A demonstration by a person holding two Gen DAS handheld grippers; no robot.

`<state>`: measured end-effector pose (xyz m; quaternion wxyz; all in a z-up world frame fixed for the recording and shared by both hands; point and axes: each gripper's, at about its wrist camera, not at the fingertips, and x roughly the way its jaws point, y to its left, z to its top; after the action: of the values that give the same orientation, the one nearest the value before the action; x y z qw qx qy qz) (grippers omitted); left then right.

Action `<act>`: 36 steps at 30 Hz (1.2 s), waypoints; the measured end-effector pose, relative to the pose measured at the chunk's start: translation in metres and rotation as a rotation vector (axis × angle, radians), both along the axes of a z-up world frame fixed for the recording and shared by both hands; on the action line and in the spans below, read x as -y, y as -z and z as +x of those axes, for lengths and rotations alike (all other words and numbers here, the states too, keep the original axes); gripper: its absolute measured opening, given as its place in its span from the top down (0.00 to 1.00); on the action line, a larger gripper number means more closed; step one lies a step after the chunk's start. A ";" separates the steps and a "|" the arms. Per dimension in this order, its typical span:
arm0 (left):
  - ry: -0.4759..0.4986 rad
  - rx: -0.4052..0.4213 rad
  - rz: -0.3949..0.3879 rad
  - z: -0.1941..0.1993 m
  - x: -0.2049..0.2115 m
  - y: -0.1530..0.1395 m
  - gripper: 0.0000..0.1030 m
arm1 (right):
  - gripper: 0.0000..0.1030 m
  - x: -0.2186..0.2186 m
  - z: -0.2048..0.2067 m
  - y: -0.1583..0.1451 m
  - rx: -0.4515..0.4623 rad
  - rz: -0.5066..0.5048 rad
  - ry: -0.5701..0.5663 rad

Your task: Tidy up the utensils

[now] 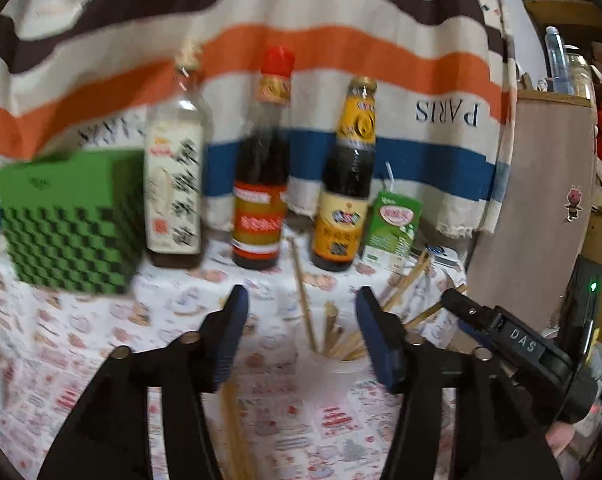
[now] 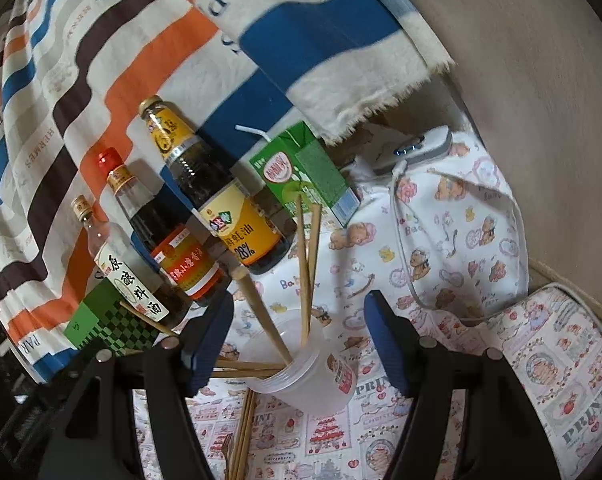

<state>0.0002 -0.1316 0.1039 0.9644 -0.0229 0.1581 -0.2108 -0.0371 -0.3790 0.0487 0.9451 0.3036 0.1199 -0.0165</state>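
Observation:
A clear plastic cup [image 2: 313,376] stands on the printed tablecloth [image 2: 501,380] with several wooden chopsticks [image 2: 306,264] sticking out of it at different angles. In the left wrist view the cup [image 1: 333,368] and its chopsticks [image 1: 303,292] sit low between the fingers. More chopsticks [image 2: 243,436] lie flat on the cloth beside the cup; they also show in the left wrist view [image 1: 235,428]. My left gripper [image 1: 301,336] is open and empty above the cup. My right gripper [image 2: 297,336] is open and empty, straddling the cup. The right gripper's body [image 1: 513,340] shows at the right of the left wrist view.
Three sauce bottles [image 1: 261,168] stand in a row at the back, with a green checkered box [image 1: 73,220] on the left and a green drink carton [image 1: 393,232] on the right. A striped cloth [image 1: 301,40] hangs behind. A white device with a cable [image 2: 417,148] lies at the right.

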 end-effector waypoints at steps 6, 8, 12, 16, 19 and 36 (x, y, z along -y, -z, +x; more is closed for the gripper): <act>-0.124 0.116 0.065 -0.029 -0.032 0.001 0.31 | 0.33 -0.024 -0.013 -0.014 0.049 -0.073 -0.033; -0.144 0.118 0.072 -0.036 -0.043 0.006 0.30 | 0.30 -0.036 -0.018 -0.018 0.068 -0.115 -0.052; -0.171 0.102 0.074 -0.044 -0.063 0.019 0.22 | 0.26 -0.055 -0.022 -0.020 0.085 -0.168 -0.100; -0.192 0.085 0.079 -0.043 -0.076 0.036 0.17 | 0.24 -0.070 -0.023 -0.018 0.082 -0.220 -0.121; -0.191 0.061 0.079 -0.036 -0.084 0.051 0.16 | 0.23 -0.081 -0.020 -0.013 0.073 -0.267 -0.123; -0.153 -0.143 0.024 -0.003 -0.104 0.091 0.06 | 0.19 -0.116 0.017 0.035 -0.105 -0.502 -0.079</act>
<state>-0.0030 -0.0280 0.0133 0.9642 -0.0382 0.2268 -0.1323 -0.0201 -0.2627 0.0138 0.9832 0.0536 0.1727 -0.0248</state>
